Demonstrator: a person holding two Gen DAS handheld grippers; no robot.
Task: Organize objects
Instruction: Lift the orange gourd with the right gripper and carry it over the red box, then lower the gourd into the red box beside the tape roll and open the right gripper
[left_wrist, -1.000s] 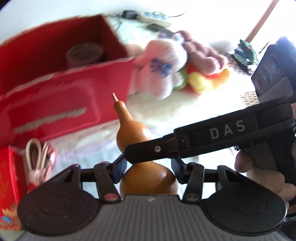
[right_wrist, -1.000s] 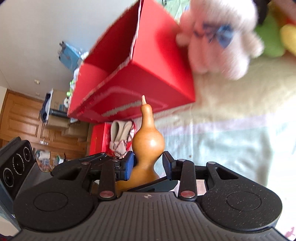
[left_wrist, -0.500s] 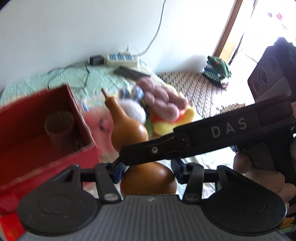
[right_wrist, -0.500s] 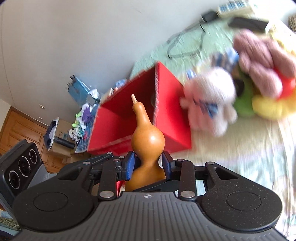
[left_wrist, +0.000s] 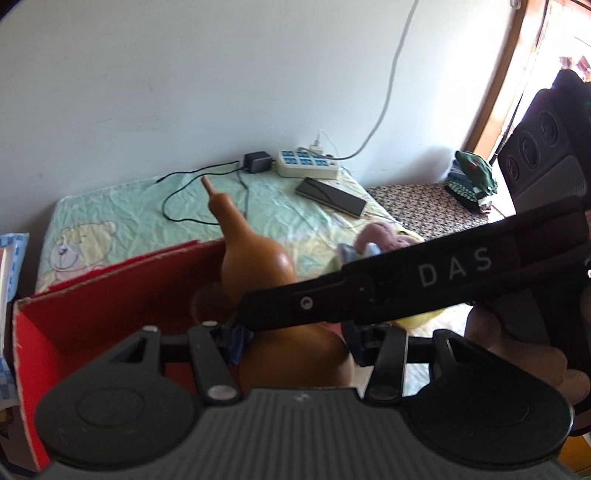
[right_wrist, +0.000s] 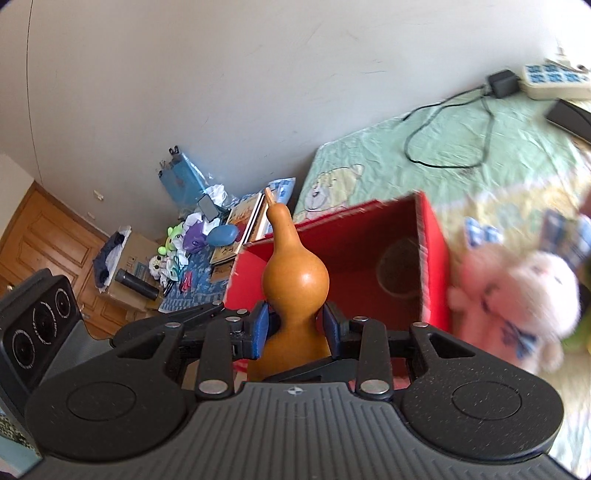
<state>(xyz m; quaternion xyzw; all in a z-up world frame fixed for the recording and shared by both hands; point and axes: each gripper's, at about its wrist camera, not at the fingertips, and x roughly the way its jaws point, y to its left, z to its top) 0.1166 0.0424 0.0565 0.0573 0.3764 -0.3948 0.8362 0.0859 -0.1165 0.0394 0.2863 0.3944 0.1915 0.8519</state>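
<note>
Orange-brown glossy gourd (right_wrist: 295, 277), pale stem tip, upright; both jaws holding it, right pair just tightened.

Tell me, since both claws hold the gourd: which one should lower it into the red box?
Right, probably. The right claw, its jaws having just closed further, pinches the gourd at its waist, the red box open straight ahead. The left claw holds the wide lower bulb.
</note>
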